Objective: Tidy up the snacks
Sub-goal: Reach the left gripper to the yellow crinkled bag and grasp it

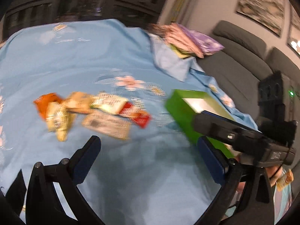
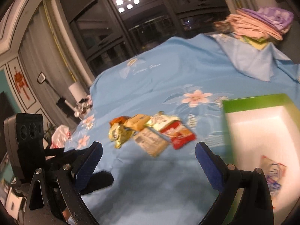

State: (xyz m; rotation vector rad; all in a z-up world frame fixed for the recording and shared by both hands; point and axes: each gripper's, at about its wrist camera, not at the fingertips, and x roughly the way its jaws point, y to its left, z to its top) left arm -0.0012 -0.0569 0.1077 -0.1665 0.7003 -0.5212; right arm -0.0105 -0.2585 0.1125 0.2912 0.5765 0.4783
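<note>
**Both hand-held grippers spread wide, nothing gripped**

Left hand-held gripper (image 1: pixel 148 155) hangs over the light-blue flowered bedsheet (image 1: pixel 84 60), blue pads wide apart, empty. Right hand-held gripper (image 2: pixel 149 158) same: released, nothing btwn pads. Pile of loose snack packets (image 2: pixel 150 131) (orange, gold foil, tan, red-and-white wrappers) lies mid-bed, just beyond both grippers. Green cardboard box w/ white inside (image 2: pixel 262 116) sits to the right of the pile; one printed packet (image 2: pixel 272 174) lies in its near end. Folded pink & purple cloths (image 2: pixel 262 22) stacked at far right. Grey sofa (image 1: pixel 243 56) beyond bed's right edge. Frames blurry.
</note>
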